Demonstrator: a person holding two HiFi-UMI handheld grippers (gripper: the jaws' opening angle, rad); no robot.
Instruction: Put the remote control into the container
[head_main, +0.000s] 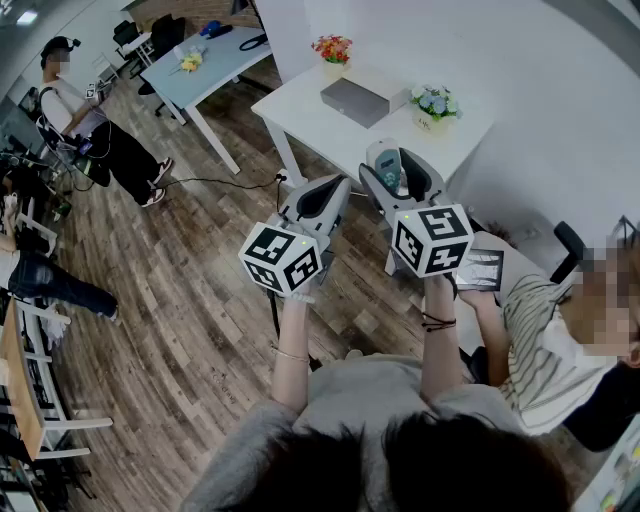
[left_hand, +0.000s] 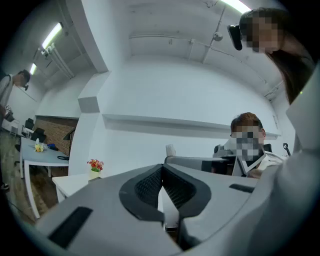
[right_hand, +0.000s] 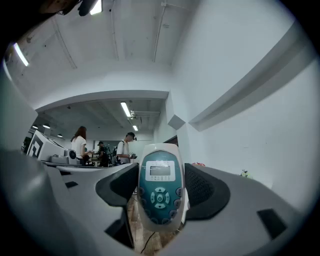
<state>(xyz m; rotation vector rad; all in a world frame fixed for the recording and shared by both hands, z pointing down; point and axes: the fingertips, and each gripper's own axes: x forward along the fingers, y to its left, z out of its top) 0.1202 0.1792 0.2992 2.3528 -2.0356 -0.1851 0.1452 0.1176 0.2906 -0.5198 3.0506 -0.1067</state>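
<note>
A white remote control with a teal face and a small screen stands upright between the pads of my right gripper, which is shut on it. In the head view the remote control sticks up from my right gripper, held in the air in front of the white table. A flat grey container lies on that table, beyond both grippers. My left gripper is raised beside the right one. In the left gripper view its jaws meet, and my left gripper holds nothing.
Two small flower pots stand on the white table. A seated person is close at the right, holding a grey card. A standing person and a blue-grey table are at the far left. Wooden floor lies below.
</note>
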